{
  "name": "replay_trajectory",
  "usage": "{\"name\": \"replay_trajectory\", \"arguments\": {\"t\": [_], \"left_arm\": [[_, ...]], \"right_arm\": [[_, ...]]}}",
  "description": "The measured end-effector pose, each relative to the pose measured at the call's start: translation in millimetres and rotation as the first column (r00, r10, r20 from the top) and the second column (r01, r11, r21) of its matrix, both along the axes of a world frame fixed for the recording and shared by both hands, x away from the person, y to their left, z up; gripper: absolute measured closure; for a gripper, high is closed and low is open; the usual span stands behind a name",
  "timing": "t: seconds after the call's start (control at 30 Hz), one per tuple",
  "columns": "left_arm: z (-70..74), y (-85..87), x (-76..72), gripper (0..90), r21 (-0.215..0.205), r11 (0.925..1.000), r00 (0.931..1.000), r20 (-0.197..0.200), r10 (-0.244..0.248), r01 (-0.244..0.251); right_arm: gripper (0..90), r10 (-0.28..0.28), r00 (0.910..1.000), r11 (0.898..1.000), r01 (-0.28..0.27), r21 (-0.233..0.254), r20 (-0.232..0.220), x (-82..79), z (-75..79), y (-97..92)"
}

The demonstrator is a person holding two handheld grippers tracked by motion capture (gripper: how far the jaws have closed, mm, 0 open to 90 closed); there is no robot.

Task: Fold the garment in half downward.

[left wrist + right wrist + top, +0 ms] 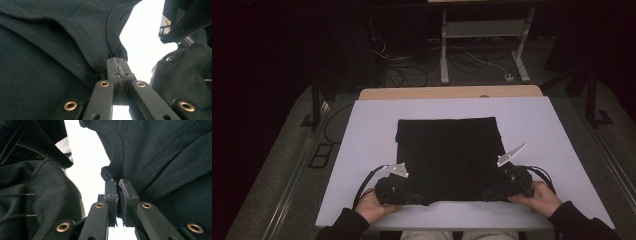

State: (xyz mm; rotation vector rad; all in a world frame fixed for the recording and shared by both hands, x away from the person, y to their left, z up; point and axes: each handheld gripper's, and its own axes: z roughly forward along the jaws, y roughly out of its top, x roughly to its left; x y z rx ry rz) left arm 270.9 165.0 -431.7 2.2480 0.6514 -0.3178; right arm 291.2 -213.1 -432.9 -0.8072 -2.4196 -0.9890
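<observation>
A folded black garment lies flat at the centre of the white table, its near edge toward the person. The left hand-held gripper is clamped on the garment's near-left corner, jaws pressed together w/ a ribbed, stitched hem pinched at the tips. The right hand-held gripper bites the near-right corner; its jaws stand almost together w/ a fold of the same knit fabric caught between the pads. Both hands rest on the table just beside the garment's near edge, likely holding the corners so the next fold can be lifted evenly. The cloth looks like soft matte cotton jersey, squared into a neat rectangle w/ double-stitched seams. The table looks smooth and pale; beyond the garment's far edge, a strip of wood shows.
</observation>
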Motion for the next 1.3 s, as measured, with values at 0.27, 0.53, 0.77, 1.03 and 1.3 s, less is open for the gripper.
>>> {"name": "replay_trajectory", "arguments": {"t": [0.27,0.53,0.77,1.03,1.3], "left_arm": [[-0.5,1.7,-1.3,89.0,0.008,1.0000,1.0000,-0.002,-0.001,0.001],[0.8,4.6,-1.7,87.3,-0.024,0.9997,1.0000,0.001,0.007,-0.007],[4.4,6.1,-6.2,59.9,-0.048,0.9986,0.9985,0.050,0.023,-0.020],[11.2,8.9,-6.8,37.0,-0.044,0.9959,0.9887,0.124,0.084,-0.079],[18.0,18.6,-3.0,14.3,-0.095,0.9858,0.9806,0.127,0.150,-0.138]], "right_arm": [[82.7,0.006,1.0000,1.000,-0.006,-0.008,-0.002,-0.6,-1.1,0.0],[73.9,0.000,1.0000,1.000,0.000,-0.007,0.009,-1.9,0.9,-0.3],[56.6,-0.038,0.9973,0.999,0.040,-0.019,0.063,-3.7,4.0,-1.3],[36.4,-0.087,0.9903,0.996,0.087,0.007,0.108,-4.7,11.8,-5.0],[10.8,-0.135,0.9797,0.991,0.133,0.022,0.149,-1.3,21.7,-5.1]]}}
